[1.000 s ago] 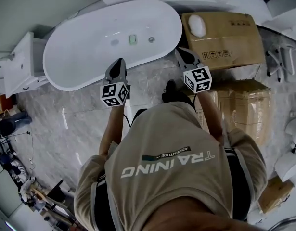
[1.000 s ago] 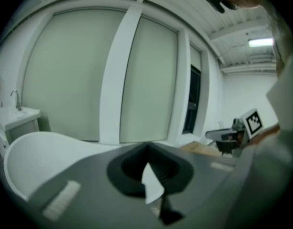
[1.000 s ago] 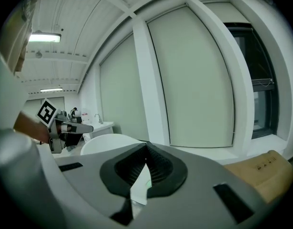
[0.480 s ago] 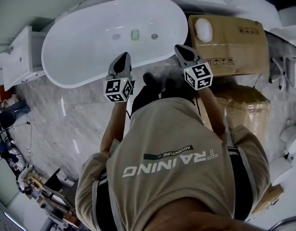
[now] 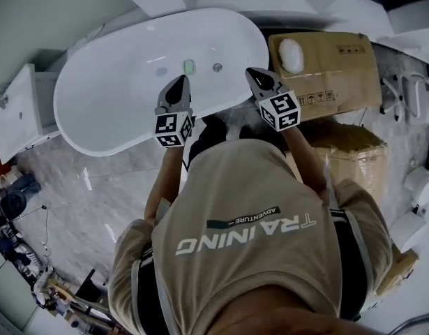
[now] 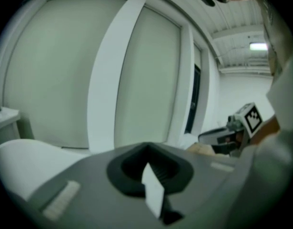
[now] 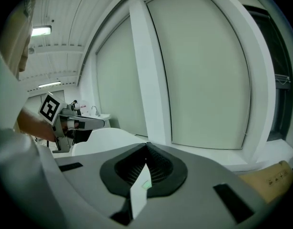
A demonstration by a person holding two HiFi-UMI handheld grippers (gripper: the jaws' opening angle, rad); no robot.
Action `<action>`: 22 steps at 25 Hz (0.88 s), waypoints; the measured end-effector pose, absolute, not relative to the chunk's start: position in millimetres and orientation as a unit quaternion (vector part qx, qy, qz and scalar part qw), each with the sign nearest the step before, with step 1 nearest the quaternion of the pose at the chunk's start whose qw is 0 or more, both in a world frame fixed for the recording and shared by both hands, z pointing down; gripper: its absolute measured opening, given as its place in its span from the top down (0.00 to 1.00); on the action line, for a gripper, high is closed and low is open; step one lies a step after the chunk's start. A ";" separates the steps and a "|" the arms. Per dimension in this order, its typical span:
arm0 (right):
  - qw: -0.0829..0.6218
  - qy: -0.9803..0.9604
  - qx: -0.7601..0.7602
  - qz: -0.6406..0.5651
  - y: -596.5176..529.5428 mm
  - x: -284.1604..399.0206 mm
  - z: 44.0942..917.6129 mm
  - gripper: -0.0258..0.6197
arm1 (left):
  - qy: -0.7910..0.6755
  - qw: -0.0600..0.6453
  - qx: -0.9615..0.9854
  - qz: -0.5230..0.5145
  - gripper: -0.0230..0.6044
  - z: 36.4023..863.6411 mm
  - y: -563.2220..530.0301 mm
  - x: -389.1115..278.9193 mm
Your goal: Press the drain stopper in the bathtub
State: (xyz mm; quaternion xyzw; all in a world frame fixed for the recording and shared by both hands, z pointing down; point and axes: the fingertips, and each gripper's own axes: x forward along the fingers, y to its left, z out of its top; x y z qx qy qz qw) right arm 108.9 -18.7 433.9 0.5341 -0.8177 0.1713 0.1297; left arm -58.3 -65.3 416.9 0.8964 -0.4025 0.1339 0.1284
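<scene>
The white oval bathtub [image 5: 116,96] lies at the top left of the head view. On its floor I see a small round metal drain stopper [image 5: 217,67] beside a pale green rectangular patch [image 5: 190,66]. My left gripper [image 5: 178,82] hangs over the tub's near rim, shut and holding nothing. My right gripper [image 5: 252,74] is over the tub's right end, just right of the stopper, also shut and holding nothing. Both gripper views face the window wall: the left gripper [image 6: 147,147] and the right gripper [image 7: 147,146] show jaws meeting at the tip. The stopper is hidden in both.
Cardboard boxes [image 5: 326,65] stand right of the tub, with another stack [image 5: 354,159] nearer me. A white vanity cabinet [image 5: 19,114] sits left of the tub. White fixtures [image 5: 416,229] line the right edge. Grey marble floor [image 5: 95,187] runs in front.
The person has stepped closer to the tub. Both grippers moved forward from above the floor to over the tub's rim. Both stayed shut.
</scene>
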 end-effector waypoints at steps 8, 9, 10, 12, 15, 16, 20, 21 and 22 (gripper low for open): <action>0.152 -0.810 0.544 0.157 -88.7 66.8 426.8 0.95 | -0.352 0.122 0.918 0.133 0.96 426.6 -135.4 -74.9; 0.159 -0.812 0.539 0.155 -94.9 62.9 427.7 0.95 | -0.349 0.122 0.920 0.133 0.96 429.6 -142.7 -75.7; 0.164 -0.814 0.535 0.155 -100.1 59.9 428.9 0.95 | -0.346 0.125 0.920 0.133 0.96 433.3 -149.7 -76.2; 0.168 -0.815 0.531 0.162 -106.4 56.2 432.1 0.95 | -0.347 0.136 0.918 0.135 0.96 441.7 -161.2 -76.3; 0.174 -0.812 0.528 0.175 -111.5 57.5 438.1 0.95 | -0.352 0.153 0.914 0.132 0.96 449.0 -171.2 -72.6; 0.176 -0.811 0.528 0.179 -114.0 59.5 441.2 0.95 | -0.354 0.158 0.912 0.132 0.96 451.0 -173.1 -70.6; 0.182 -0.818 0.515 0.180 -127.4 72.4 453.0 0.95 | -0.363 0.169 0.905 0.143 0.96 463.0 -176.1 -57.4; 0.183 -0.821 0.510 0.179 -131.1 77.0 456.8 0.95 | -0.366 0.169 0.903 0.149 0.96 465.9 -176.4 -52.7; 0.185 -0.825 0.504 0.178 -135.0 82.5 461.7 0.95 | -0.370 0.168 0.901 0.155 0.96 468.3 -177.2 -47.4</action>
